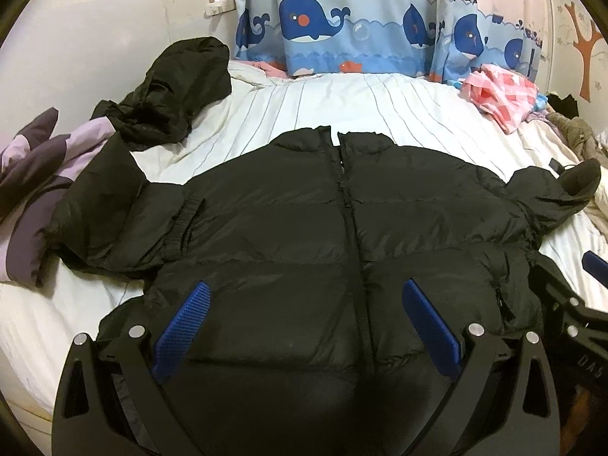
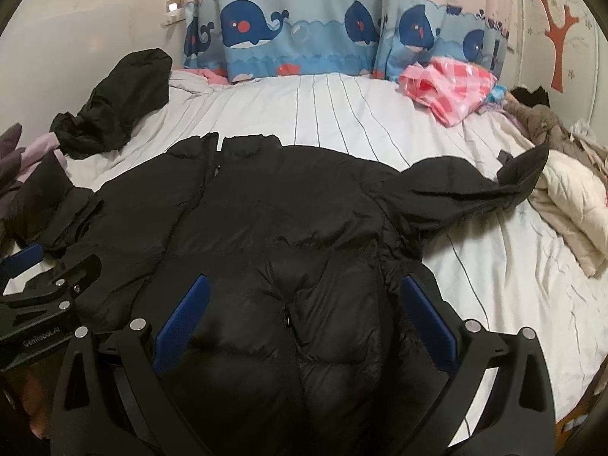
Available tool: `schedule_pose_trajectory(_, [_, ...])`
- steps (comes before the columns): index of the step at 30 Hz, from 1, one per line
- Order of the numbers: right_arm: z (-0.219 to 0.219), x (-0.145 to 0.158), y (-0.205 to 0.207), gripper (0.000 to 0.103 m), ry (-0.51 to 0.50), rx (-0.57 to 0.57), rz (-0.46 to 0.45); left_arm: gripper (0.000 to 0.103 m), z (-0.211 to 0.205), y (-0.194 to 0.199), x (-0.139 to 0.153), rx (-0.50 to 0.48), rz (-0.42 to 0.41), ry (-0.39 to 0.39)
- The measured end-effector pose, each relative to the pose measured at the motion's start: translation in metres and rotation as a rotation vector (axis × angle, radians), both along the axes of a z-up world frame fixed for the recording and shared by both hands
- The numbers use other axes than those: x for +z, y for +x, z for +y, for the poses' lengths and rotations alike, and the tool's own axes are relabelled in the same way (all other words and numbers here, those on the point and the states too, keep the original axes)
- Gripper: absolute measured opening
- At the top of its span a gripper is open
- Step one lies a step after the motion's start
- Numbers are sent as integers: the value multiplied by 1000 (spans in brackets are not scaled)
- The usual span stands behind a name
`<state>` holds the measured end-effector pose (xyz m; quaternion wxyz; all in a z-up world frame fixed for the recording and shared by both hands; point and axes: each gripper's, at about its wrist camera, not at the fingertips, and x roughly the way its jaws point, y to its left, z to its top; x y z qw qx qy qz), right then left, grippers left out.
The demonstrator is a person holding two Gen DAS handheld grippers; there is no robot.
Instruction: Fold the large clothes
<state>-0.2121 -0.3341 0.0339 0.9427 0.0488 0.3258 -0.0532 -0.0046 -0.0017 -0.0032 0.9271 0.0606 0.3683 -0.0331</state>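
Left tongs (image 1: 304,319): blue pads spread wide apart, nothing between them, hovering low over the hem half of the jacket, zip just right of their midline.
Right tongs (image 2: 304,317): also gaping wide and empty, above the jacket's right front panel; a pocket zip sits between the pads. Each tool shows at the edge of the other's view, so the two hang side by side.
Jacket (image 1: 342,220): black puffer, laid face up on the bed directly under and ahead of both tongs, zipped, collar at the far end, hem nearest.
Left sleeve (image 1: 110,205): out past the left tongs, bunched and doubled back on itself.
Right sleeve (image 2: 475,186): stretched out ahead-right of the right tongs, cuff tipped up.
Handling (judged): light for its bulk, soft, springy; the slick shell will likely slide, and padded folds will tend to puff open again.
Where to grip (judged): pinch a thin part, such as a cuff, hem edge or seam between quilted bands, not a fat baffle; the right cuff looks easiest to reach.
Bed (image 1: 342,98): white striped sheet beyond the collar.
Farther out: another black garment (image 1: 171,91) ahead-left, pink cloth (image 1: 501,93) ahead-right.
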Motion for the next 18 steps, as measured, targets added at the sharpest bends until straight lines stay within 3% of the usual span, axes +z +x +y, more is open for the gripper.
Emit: schedule_pose_trajectory(18, [-7, -10, 3, 97, 11, 3, 24, 97, -3, -1, 1, 0, -7, 20])
